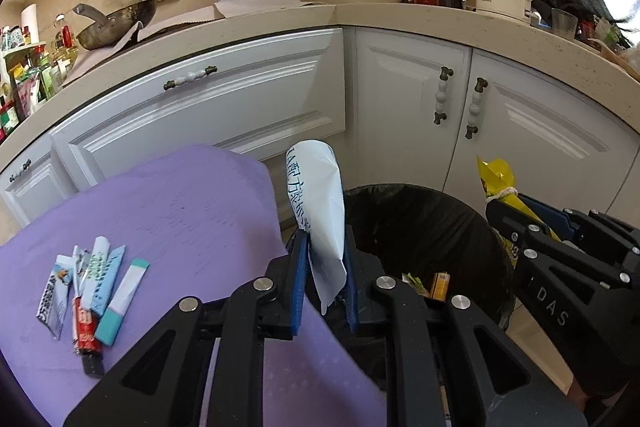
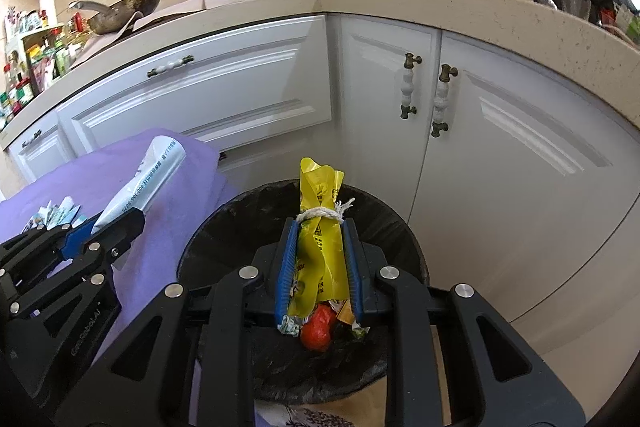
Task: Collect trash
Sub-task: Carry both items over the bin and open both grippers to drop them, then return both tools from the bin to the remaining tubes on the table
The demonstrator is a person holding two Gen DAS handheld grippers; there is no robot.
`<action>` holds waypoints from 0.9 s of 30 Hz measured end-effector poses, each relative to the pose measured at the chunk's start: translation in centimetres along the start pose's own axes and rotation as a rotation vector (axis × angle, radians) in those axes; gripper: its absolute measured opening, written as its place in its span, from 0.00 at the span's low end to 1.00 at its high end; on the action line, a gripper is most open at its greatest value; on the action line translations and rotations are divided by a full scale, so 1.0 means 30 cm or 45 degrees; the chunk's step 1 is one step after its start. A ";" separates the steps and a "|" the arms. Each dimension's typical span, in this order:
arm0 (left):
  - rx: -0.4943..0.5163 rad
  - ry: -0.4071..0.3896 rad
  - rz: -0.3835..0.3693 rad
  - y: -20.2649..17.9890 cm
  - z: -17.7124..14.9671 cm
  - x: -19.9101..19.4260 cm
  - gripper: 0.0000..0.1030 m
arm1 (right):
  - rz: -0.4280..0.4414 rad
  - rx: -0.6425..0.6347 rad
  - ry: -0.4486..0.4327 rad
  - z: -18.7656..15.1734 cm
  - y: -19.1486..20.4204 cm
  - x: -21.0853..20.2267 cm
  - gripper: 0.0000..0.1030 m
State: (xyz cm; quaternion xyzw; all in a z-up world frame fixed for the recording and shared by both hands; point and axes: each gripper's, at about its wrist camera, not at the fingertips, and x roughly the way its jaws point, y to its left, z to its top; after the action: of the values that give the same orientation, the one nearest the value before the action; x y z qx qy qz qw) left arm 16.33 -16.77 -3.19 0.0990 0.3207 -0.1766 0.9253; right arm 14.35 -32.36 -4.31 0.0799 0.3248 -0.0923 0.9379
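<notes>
Left tongs (image 1: 326, 267) clench a white packet (image 1: 320, 211), its blue print too warped to read; right tongs (image 2: 320, 263) grip a yellow bag (image 2: 318, 227) tied with string, over the bin (image 2: 224, 227). Bin contents half hidden. Sachets (image 1: 88, 291) lie on the purple tabletop (image 1: 192, 211); "DAS" shows on the right tongs' arm

The right gripper (image 2: 320, 259) pinches a yellow wrapper (image 2: 318, 227) tied with white string (image 2: 324, 214) above a black-lined trash bin (image 2: 224, 227). At left, the left gripper (image 2: 114, 223) grips a white packet (image 2: 152, 179) over the purple cloth (image 2: 168, 259).
</notes>
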 end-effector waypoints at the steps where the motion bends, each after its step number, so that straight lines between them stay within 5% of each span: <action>1: 0.000 0.006 0.000 -0.002 0.004 0.009 0.19 | -0.001 0.007 0.002 0.001 -0.005 0.007 0.29; 3: -0.006 0.014 0.003 -0.002 0.009 0.021 0.40 | -0.008 0.018 0.005 0.003 -0.014 0.019 0.38; 6: -0.028 0.010 -0.002 0.007 0.007 0.021 0.51 | -0.020 0.021 0.001 0.000 -0.018 0.017 0.40; 18: -0.103 0.024 0.082 0.150 -0.042 -0.059 0.62 | 0.015 -0.002 -0.008 -0.011 0.089 -0.035 0.67; 27: -0.212 0.028 0.246 0.395 -0.139 -0.186 0.67 | 0.177 -0.076 0.054 -0.024 0.319 -0.040 0.68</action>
State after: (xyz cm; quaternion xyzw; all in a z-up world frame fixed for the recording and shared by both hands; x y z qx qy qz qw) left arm 14.55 -3.18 -2.08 0.0541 0.3332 -0.0581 0.9395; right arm 15.16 -22.77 -3.27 0.0761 0.3407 -0.0155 0.9369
